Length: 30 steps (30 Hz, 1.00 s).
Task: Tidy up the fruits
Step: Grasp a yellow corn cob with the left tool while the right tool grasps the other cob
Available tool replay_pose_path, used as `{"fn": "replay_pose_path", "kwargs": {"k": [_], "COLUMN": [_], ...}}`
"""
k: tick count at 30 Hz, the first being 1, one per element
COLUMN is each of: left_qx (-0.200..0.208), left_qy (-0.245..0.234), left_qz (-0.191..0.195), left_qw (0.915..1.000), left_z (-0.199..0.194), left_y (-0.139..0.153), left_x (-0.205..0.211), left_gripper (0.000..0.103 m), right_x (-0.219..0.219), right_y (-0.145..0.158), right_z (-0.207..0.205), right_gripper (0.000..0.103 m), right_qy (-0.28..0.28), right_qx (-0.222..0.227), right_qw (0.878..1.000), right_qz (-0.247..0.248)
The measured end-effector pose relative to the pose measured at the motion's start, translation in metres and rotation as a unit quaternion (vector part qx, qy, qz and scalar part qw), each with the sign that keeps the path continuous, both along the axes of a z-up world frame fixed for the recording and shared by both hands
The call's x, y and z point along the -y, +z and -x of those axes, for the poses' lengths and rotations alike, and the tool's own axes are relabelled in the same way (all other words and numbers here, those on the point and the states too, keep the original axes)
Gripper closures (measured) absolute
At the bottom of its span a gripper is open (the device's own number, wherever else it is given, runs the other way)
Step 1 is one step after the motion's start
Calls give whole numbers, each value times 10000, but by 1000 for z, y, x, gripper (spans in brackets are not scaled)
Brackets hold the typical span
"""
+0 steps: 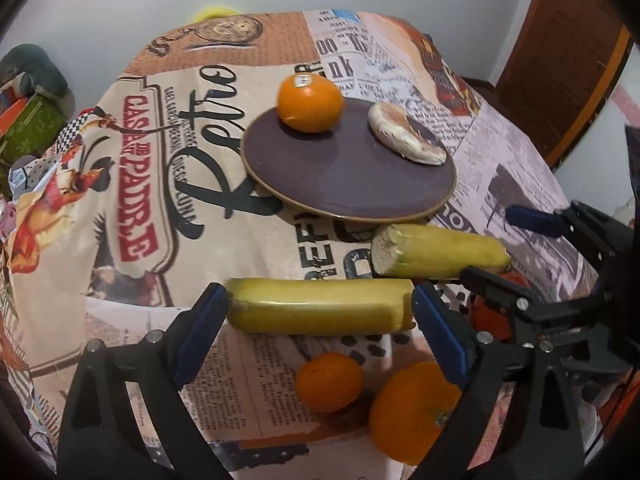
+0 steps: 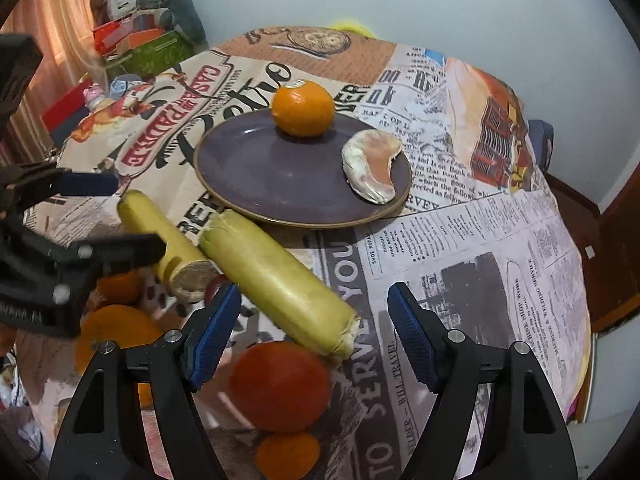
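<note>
A purple plate [image 1: 344,176] holds an orange [image 1: 311,102] and a pale flat piece [image 1: 406,134]. My left gripper [image 1: 320,312] is open, its blue pads at either end of a yellow banana piece [image 1: 320,306]. A second banana piece [image 1: 438,252] lies just beyond, near the plate's front rim. Two oranges [image 1: 330,380] [image 1: 414,410] lie below the left gripper. In the right wrist view my right gripper [image 2: 314,320] is open above the second banana piece [image 2: 276,276], a red-orange fruit [image 2: 280,386] and a small orange [image 2: 288,454]. The plate [image 2: 296,196] lies ahead.
The table wears a printed newspaper-style cloth [image 1: 140,200]. Boxes and clutter [image 2: 136,44] sit at the far left beside a curtain. A white wall stands behind the table and a wooden door [image 1: 560,60] at the right. The left gripper [image 2: 60,216] shows at the left of the right wrist view.
</note>
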<state>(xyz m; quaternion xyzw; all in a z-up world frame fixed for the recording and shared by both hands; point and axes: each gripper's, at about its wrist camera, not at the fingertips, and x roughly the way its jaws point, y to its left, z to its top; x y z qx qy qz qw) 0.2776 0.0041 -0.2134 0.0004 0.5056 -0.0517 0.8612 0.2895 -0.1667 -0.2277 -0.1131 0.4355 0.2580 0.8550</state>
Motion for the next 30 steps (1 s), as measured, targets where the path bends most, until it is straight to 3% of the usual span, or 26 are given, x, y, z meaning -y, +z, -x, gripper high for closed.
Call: {"fn": "replay_pose_path", "kwargs": {"k": [4, 7, 12, 17, 30], "left_qx": [-11, 47, 151, 173, 5], "left_qy": [-49, -88, -165, -121, 827], "left_qz": [-139, -259, -257, -251, -274], "left_qw": [9999, 9996, 9994, 9995, 9962], "left_z": [-2, -4, -4, -6, -7], "left_y": [-5, -7, -9, -11, -11], "left_x": [8, 10, 6, -3, -70], "left_gripper": [8, 7, 0, 0, 0], "right_x": [0, 4, 8, 17, 51], "right_y": [-7, -13, -13, -11, -9], "right_z": [-5, -7, -6, -7, -10], "right_gripper": [31, 40, 45, 51, 52], "right_qy": [110, 223, 357, 402, -206], "right_qx": [-207, -411, -433, -530, -641], "right_qw": [9995, 9977, 9966, 9958, 9958], "right_qz": [-205, -496, -601, -631, -624]}}
